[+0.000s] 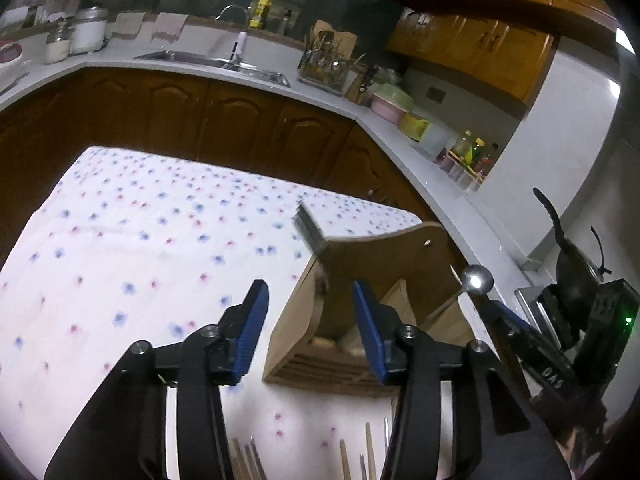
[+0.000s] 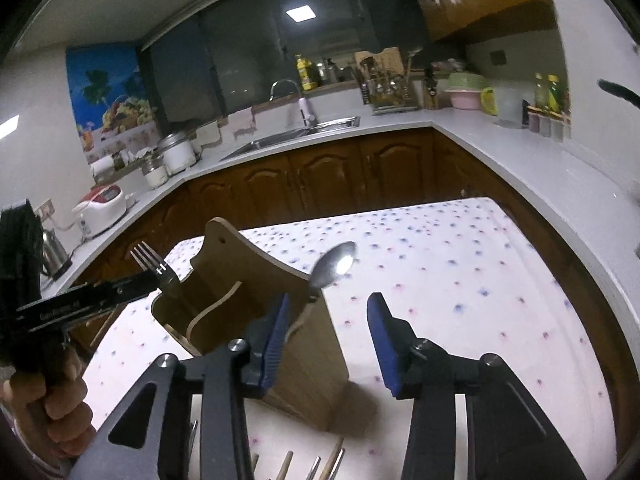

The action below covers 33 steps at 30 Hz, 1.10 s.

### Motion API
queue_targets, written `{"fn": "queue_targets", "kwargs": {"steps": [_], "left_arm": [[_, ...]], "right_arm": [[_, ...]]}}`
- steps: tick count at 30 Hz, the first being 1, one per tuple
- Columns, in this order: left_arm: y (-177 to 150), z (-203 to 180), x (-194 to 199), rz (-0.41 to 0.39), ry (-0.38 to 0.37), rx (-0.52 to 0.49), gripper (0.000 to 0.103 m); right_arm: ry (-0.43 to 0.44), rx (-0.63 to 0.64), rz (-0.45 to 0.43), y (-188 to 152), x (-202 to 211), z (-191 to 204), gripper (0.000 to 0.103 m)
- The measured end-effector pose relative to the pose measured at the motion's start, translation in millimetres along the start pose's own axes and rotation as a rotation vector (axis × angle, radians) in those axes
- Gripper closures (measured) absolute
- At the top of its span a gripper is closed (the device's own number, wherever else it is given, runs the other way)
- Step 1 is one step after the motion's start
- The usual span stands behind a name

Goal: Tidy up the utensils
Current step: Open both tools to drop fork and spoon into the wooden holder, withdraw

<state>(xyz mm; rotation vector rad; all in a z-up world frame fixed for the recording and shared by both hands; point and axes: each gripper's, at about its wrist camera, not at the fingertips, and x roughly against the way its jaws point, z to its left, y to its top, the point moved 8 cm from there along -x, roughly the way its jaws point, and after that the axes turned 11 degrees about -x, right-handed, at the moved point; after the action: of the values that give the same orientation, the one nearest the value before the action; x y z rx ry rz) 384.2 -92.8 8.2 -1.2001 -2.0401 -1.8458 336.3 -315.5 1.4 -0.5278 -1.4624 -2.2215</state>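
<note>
A wooden utensil holder (image 1: 360, 304) (image 2: 256, 304) stands on the flowered tablecloth (image 1: 140, 248). A fork (image 1: 310, 232) (image 2: 154, 264) and a spoon (image 1: 476, 280) (image 2: 334, 264) stand in it, heads up. My left gripper (image 1: 310, 320) is open and empty, just in front of the holder, and shows from the side in the right wrist view (image 2: 160, 276), next to the fork. My right gripper (image 2: 328, 340) is open and empty near the holder's right side. Several chopstick and utensil ends (image 1: 356, 456) (image 2: 316, 464) lie at the near table edge.
A grey L-shaped counter (image 2: 500, 152) with a sink (image 1: 224, 62), jars, a dish rack (image 1: 324, 64) and bottles runs behind the table. A rice cooker (image 2: 102, 204) and a kettle (image 2: 54, 252) stand at left. A black pan (image 1: 576, 272) sits at right.
</note>
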Motion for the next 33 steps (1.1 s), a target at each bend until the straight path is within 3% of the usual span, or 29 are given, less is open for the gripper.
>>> {"fn": "queue_targets", "kwargs": {"steps": [2, 4, 5, 6, 12, 23, 33], "left_arm": [[-8.1, 3.9, 9.6, -0.002, 0.003, 0.013, 0.051], [-17.0, 8.3, 19.8, -0.01, 0.017, 0.029, 0.034], [-23.3, 9.8, 27.4, -0.023, 0.026, 0.038, 0.032], [-28.7, 10.8, 33.6, -0.032, 0.034, 0.043, 0.028], [-65.7, 12.8, 71.1, -0.066, 0.081, 0.065, 0.017], [-119.8, 7.7, 122.7, -0.081, 0.126, 0.057, 0.013], [-166.2, 13.8, 131.3, -0.022, 0.163, 0.056, 0.013]], "right_arm": [[0.008, -0.028, -0.007, -0.9, 9.8, -4.8, 0.049], [0.015, -0.052, -0.027, -2.5, 23.1, -8.6, 0.029], [0.02, -0.063, -0.041, -3.7, 29.5, -10.4, 0.015], [0.03, -0.077, -0.061, -5.9, 38.6, -12.2, 0.009], [0.061, -0.113, -0.092, -31.2, 71.4, -11.9, 0.008], [0.07, -0.07, -0.126, -80.8, 116.3, -0.4, 0.004], [0.069, -0.063, -0.092, -118.4, 132.7, 3.8, 0.003]]}}
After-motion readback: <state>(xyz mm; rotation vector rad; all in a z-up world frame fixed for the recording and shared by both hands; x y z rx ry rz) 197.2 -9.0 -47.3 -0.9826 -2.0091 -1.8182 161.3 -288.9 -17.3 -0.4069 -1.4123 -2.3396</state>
